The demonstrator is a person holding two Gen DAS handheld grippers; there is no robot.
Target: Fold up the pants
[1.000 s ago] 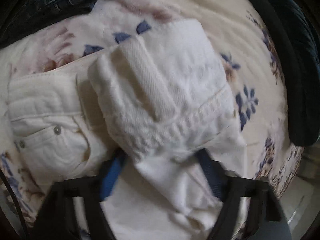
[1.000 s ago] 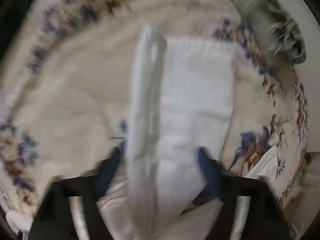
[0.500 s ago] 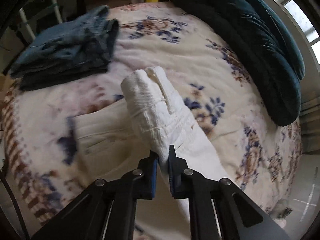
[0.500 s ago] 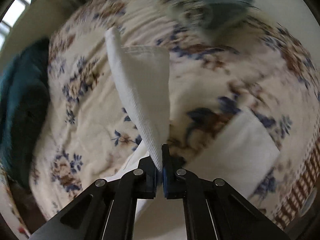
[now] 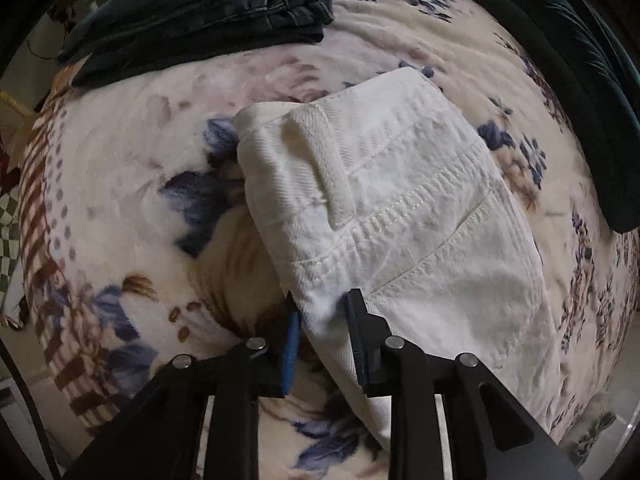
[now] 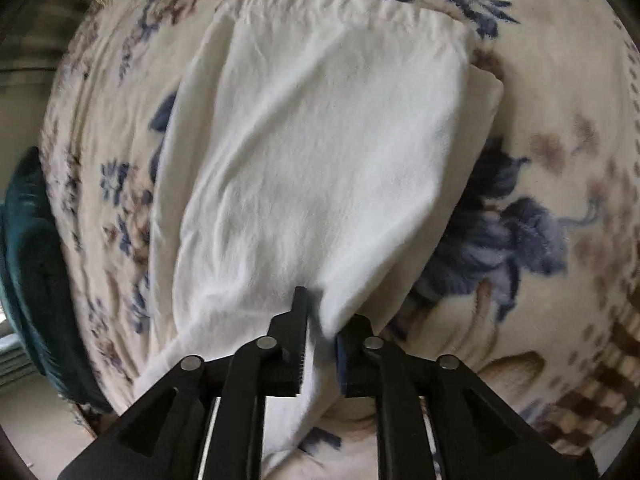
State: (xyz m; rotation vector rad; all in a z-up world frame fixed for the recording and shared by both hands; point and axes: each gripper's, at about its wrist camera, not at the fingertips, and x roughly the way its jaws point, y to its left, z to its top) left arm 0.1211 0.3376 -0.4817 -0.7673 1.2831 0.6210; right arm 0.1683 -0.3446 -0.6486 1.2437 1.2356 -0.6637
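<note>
Straddling the near corner of the white pants (image 5: pixel 392 200), the left gripper (image 5: pixel 322 312) has its jaws spread, cloth loose between them. Right gripper (image 6: pixel 322 328) is parted around the near edge too. Pants lie folded on the floral blanket (image 5: pixel 120 168), dark jeans (image 5: pixel 208 12) stacked far left.

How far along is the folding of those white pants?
The white pants already lie doubled over on the blanket, layers stacked. Left gripper and right gripper each have fabric between slightly parted jaws, seemingly letting go. Left to do: perhaps another fold, then onto the dark pile.
</note>
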